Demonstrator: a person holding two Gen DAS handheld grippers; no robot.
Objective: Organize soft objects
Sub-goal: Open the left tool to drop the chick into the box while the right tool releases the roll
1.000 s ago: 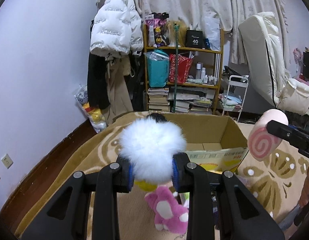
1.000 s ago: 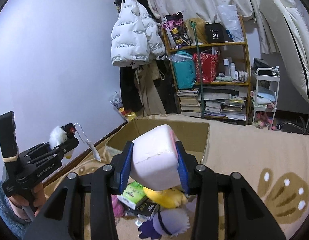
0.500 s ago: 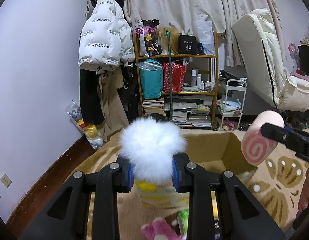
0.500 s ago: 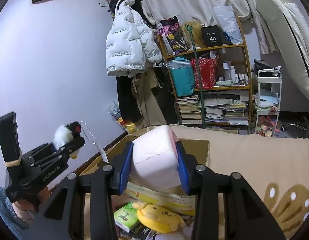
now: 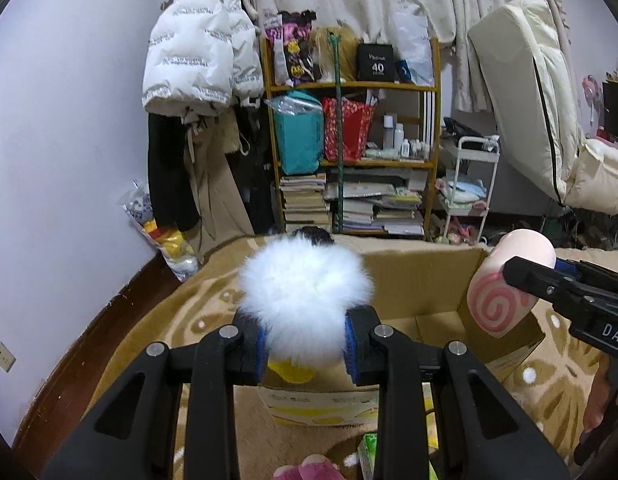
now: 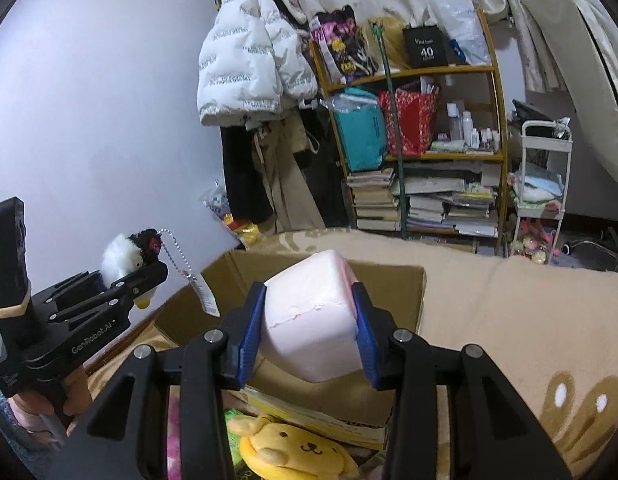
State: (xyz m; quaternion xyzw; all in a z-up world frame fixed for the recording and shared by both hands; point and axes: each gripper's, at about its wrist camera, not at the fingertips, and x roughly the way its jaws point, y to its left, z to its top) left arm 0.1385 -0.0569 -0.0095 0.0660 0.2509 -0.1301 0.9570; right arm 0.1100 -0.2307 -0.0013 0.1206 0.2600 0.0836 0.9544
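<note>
My left gripper point(image 5: 305, 344) is clamped on a fluffy white plush point(image 5: 305, 292), its blue pads pressed into the fur from both sides, a yellow part of the toy showing just below them. I hold it above the near edge of the open cardboard box point(image 5: 421, 280), which sits on a beige patterned rug point(image 5: 213, 300). In the right wrist view the same toy shows a black head and a bead chain with a tag point(image 6: 203, 298) hanging over the box's left side. My right gripper point(image 6: 309, 338) grips a pink-and-white foam roll point(image 6: 309, 320), jaws closed firmly on its flanks; from the left wrist view its swirl-marked end point(image 5: 497, 306) faces the camera beside the box's right wall. The roll hangs above the box's near rim. In front of the box, on the rug, lie a yellow dog plush point(image 6: 297, 452), a pink plush point(image 5: 309, 472) and a green packet point(image 5: 369, 448). Behind the box stands a wooden shelf point(image 5: 349, 160) packed with bags and books, with a white puffer jacket point(image 5: 197, 44) hung to its left.
</note>
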